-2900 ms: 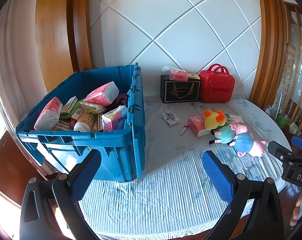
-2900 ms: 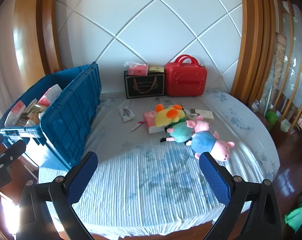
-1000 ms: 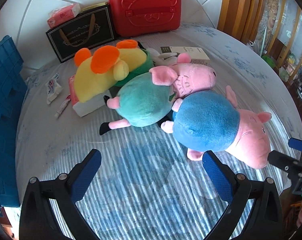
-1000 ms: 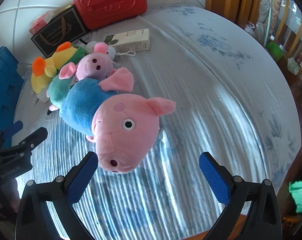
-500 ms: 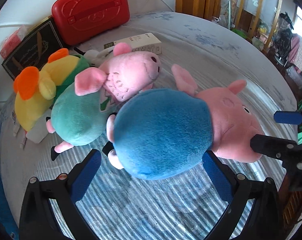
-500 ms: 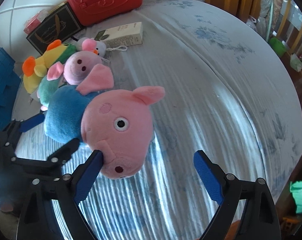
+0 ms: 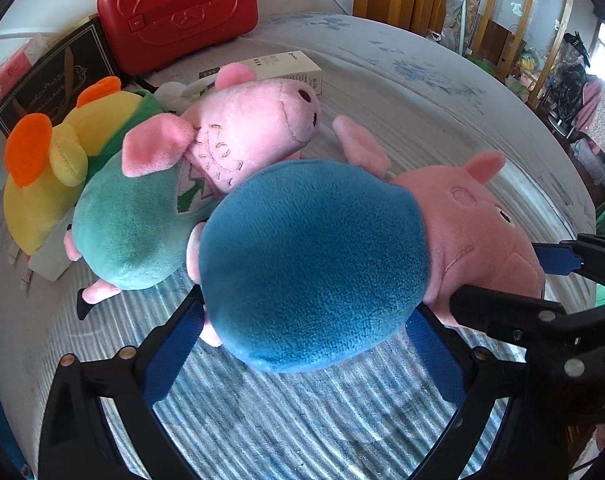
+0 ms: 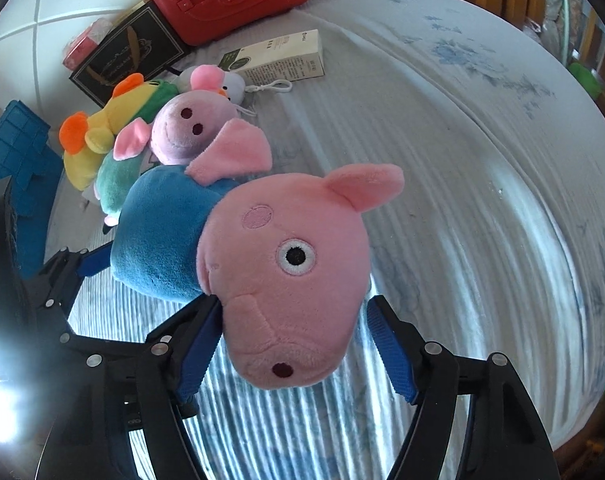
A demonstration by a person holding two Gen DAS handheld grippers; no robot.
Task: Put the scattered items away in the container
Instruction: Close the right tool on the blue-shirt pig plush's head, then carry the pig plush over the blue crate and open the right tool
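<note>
A: Left gripper [image 7: 304,350] first?

B: Seen from its own camera, tilted steeply down over a striped cloth [image 7: 302,420]. Jaws spread wide and closing, with blue pads on either side of the blue body of a plush pig [image 7: 314,264]. Left pad beside a pink leg, right pad tucked under the opposite flank. Cannot tell whether either pad presses yet.

A: And the right gripper [image 8: 292,352]?

B: Jaws narrower, also closing, around the same pig's pink head. Snout between the pads, pointing back toward the camera. Left pad against the side of the snout, right pad just beside the cheek, not clearly pinching.

A: Anything beyond the jaws?

B: Past the left jaws, up and to the left: a green pig [image 7: 134,220] lying against the blue one, then a yellow toy [image 7: 42,184] with orange patches. Further out, a white box [image 7: 278,68], a red case [image 7: 174,12] and a black bag [image 7: 50,88].

A: And the container?

B: Blue crate [image 8: 18,152], only a corner visible in the right camera. Far out to the left of the right jaws, past the left gripper, well apart from the pig.
</note>
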